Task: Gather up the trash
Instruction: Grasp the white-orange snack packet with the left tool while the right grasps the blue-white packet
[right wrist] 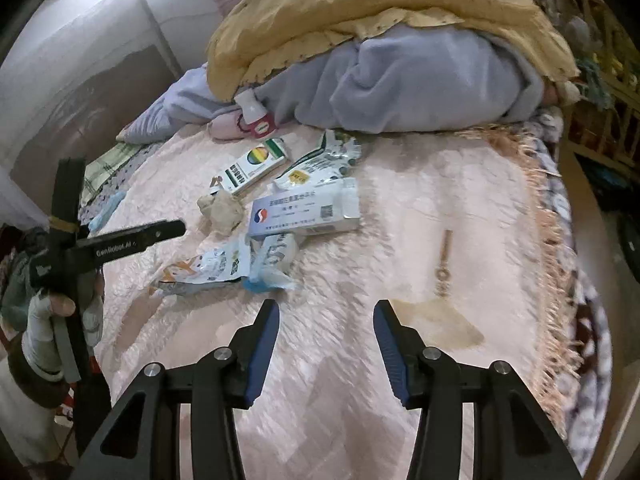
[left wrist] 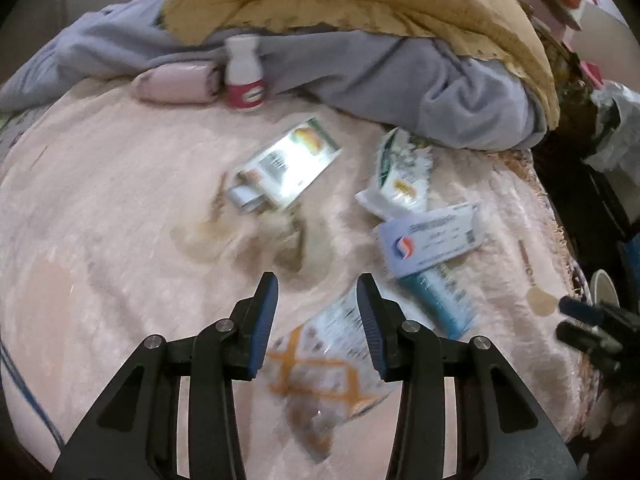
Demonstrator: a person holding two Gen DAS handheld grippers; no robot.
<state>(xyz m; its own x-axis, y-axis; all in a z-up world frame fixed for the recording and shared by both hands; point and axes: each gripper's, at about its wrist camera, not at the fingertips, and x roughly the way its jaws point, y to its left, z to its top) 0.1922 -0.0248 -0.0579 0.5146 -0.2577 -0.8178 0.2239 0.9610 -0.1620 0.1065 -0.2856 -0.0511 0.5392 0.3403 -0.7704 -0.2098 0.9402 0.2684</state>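
Note:
Trash lies scattered on a pink blanket [right wrist: 400, 208]: a white-and-green box [right wrist: 252, 164], a green-white pouch [right wrist: 320, 164], a white-and-blue box [right wrist: 304, 212], a crumpled tissue [right wrist: 224, 208], a blue-white wrapper [right wrist: 272, 264] and a snack wrapper with orange lines [right wrist: 208, 268]. My left gripper [left wrist: 319, 284] hovers open just above that snack wrapper [left wrist: 324, 360], its pads not pressing it. The boxes [left wrist: 286, 168] [left wrist: 428, 236] lie beyond it. My right gripper [right wrist: 327, 312] is open over bare blanket, nearer than the trash pile. A gloved hand [right wrist: 44, 312] holds the left gripper [right wrist: 176, 229].
A red-and-white bottle [right wrist: 258, 118] and a pink pouch [left wrist: 176, 84] sit against a grey-blue blanket [right wrist: 400, 88] under a yellow quilt [right wrist: 360, 8]. A brown stain [right wrist: 440, 324] marks the blanket. The fringed bed edge [right wrist: 556, 240] and wooden shelves [right wrist: 600, 112] are on the right.

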